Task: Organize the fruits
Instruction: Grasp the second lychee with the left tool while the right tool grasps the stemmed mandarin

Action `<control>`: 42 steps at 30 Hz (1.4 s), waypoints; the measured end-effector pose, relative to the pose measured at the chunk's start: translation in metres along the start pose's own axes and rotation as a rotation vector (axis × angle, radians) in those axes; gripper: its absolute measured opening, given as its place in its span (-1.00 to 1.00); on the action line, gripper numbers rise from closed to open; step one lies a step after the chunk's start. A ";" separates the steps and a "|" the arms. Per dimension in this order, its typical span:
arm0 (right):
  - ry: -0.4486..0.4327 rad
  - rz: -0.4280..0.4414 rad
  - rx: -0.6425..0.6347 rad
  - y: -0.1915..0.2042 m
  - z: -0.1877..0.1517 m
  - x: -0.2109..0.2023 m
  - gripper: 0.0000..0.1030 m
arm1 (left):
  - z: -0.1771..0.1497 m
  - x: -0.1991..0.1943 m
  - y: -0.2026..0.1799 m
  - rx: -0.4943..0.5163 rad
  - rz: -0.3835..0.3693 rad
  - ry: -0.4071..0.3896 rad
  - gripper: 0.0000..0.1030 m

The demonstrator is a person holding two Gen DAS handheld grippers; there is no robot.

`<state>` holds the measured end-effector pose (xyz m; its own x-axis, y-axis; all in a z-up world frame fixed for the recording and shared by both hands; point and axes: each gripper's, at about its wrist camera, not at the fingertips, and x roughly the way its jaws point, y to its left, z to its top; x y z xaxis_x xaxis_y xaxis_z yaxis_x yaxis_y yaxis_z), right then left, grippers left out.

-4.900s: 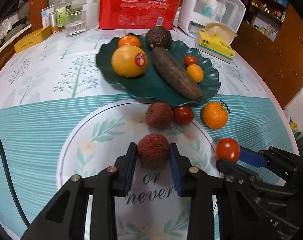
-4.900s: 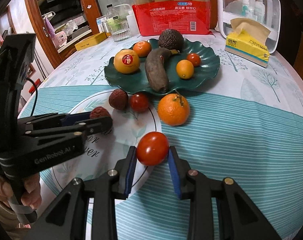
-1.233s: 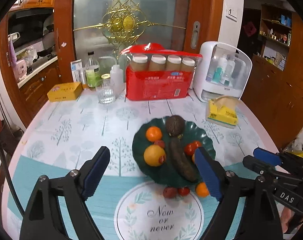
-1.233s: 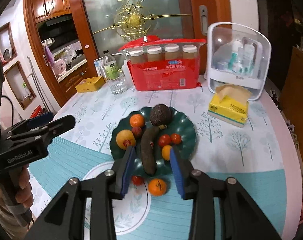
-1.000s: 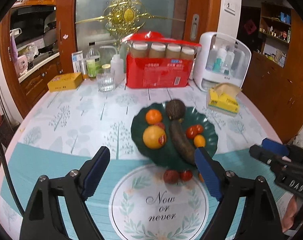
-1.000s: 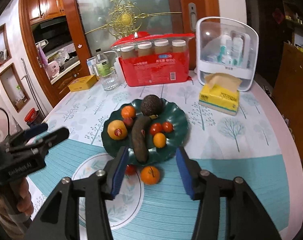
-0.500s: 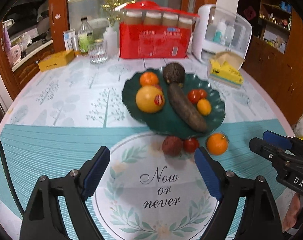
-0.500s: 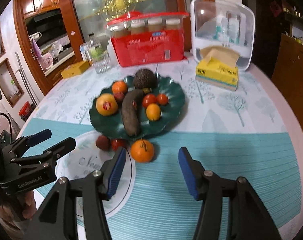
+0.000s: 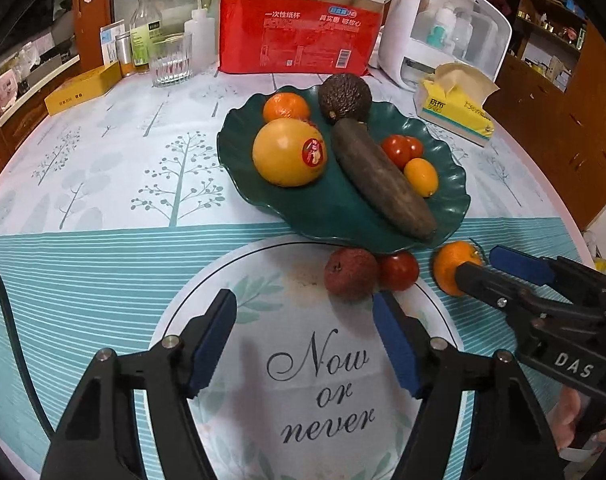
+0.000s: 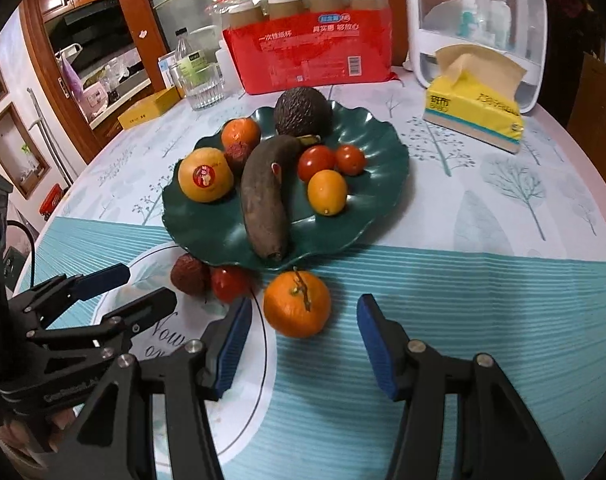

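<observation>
Both dropped low. My left hand-held gripper (image 9: 303,344) is closing, nothing between its jaws yet, lychee (image 9: 350,274) at 12 o'clock. Right hand-held gripper (image 10: 301,350) gapes empty before the orange (image 10: 297,304). Green plate (image 10: 387,168) beyond holds the rest.

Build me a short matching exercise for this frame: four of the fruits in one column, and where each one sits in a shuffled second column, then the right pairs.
Things:
1. avocado
2. stickered grapefruit
3. mandarin with stem
4. lychee by the plate edge

Places:
A. on the cloth, just ahead of the right tool, between its fingers' line
B. on the far rim of the green plate
C. on the cloth, touching a tomato
D. on the left part of the plate

Pairs: 1-B, 2-D, 3-A, 4-C
</observation>
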<state>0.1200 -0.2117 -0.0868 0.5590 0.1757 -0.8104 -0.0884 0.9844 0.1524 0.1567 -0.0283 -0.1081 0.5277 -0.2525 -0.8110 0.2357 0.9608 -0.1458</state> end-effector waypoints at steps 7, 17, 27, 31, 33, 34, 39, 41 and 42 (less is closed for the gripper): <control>0.015 0.035 -0.005 0.002 -0.004 0.016 -0.03 | 0.004 0.007 0.000 -0.014 -0.041 0.020 0.35; -0.024 0.046 0.040 -0.006 -0.013 0.012 -0.23 | 0.007 0.018 -0.010 -0.023 -0.073 0.044 0.14; -0.030 0.046 0.045 -0.007 -0.017 0.010 -0.23 | 0.011 0.020 -0.024 -0.004 -0.091 0.026 -0.22; -0.029 0.046 0.044 -0.007 -0.017 0.009 -0.23 | 0.009 0.020 -0.021 -0.008 -0.073 0.016 -0.45; -0.030 0.046 0.043 -0.006 -0.018 0.009 -0.24 | 0.007 0.019 -0.018 -0.022 -0.086 0.017 -0.46; -0.030 0.045 0.042 -0.006 -0.018 0.009 -0.24 | 0.006 0.017 -0.018 -0.023 -0.084 0.015 -0.46; -0.026 0.037 0.030 -0.004 -0.020 0.006 -0.24 | -0.002 0.008 -0.015 -0.017 -0.076 -0.002 -0.47; -0.023 0.033 0.022 -0.002 -0.022 0.005 -0.24 | -0.004 0.003 -0.014 -0.016 -0.073 -0.009 -0.47; -0.021 0.032 0.018 -0.001 -0.023 0.004 -0.24 | -0.005 0.000 -0.013 -0.014 -0.073 -0.012 -0.47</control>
<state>0.1036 -0.2118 -0.1028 0.5737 0.2065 -0.7926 -0.0916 0.9778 0.1885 0.1495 -0.0403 -0.1092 0.5191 -0.3230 -0.7914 0.2626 0.9413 -0.2119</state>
